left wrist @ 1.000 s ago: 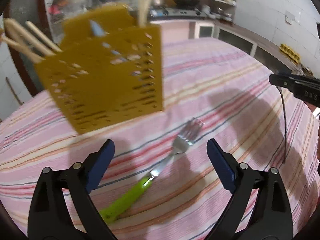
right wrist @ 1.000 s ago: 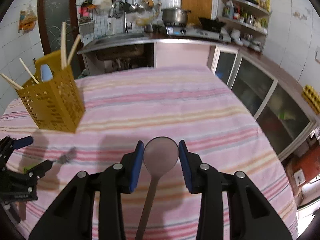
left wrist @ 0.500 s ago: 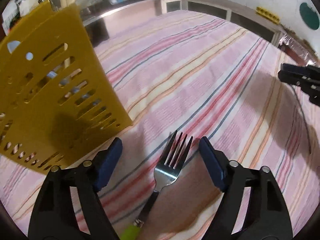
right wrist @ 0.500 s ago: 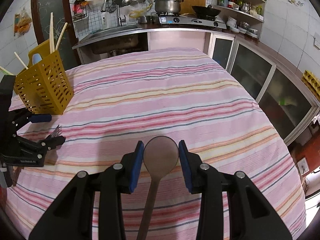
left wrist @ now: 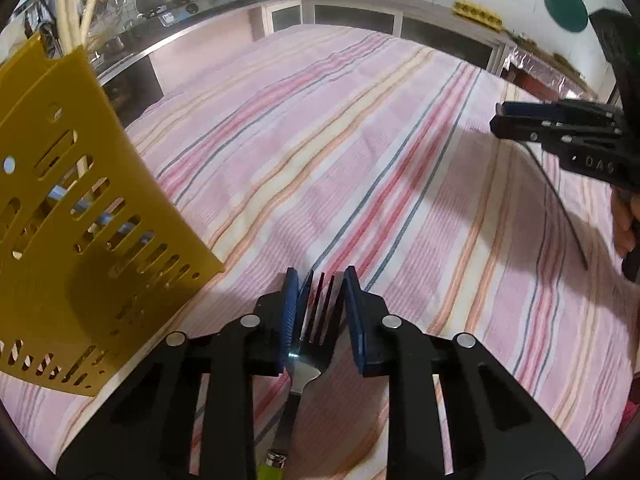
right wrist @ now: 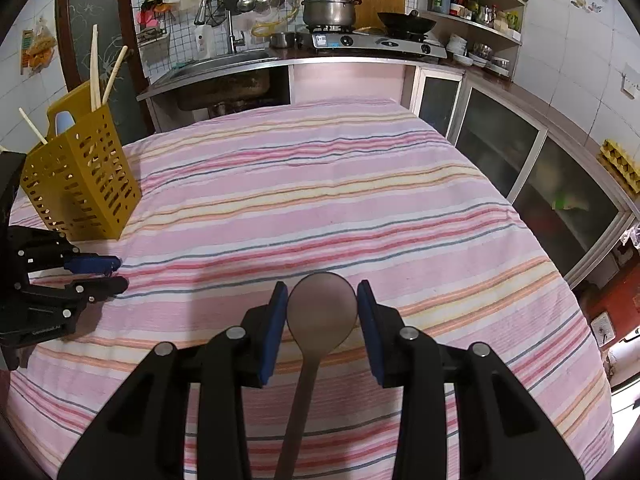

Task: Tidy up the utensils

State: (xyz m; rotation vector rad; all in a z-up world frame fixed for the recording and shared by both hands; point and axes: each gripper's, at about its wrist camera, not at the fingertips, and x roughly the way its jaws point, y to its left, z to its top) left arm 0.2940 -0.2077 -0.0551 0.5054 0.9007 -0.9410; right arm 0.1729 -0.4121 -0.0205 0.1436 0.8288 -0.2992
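The fork (left wrist: 316,320) lay on the tablecloth (left wrist: 360,152) between the closing jaws of the left gripper (left wrist: 320,312), tines pointing ahead, handle running back beneath it. The utensil holder (left wrist: 68,240) stood just left of that gripper and slightly ahead, with chopsticks (left wrist: 70,12) standing in it. The right gripper (left wrist: 560,136) was well off to the right. The wooden spoon (right wrist: 320,312) sat between the right gripper's (right wrist: 322,320) pads, bowl forward, handle trailing back under it. From there, the utensil holder (right wrist: 80,184) stood far ahead-left, the left gripper (right wrist: 96,276) before it. The kitchen counter (right wrist: 280,60) lay beyond the table.
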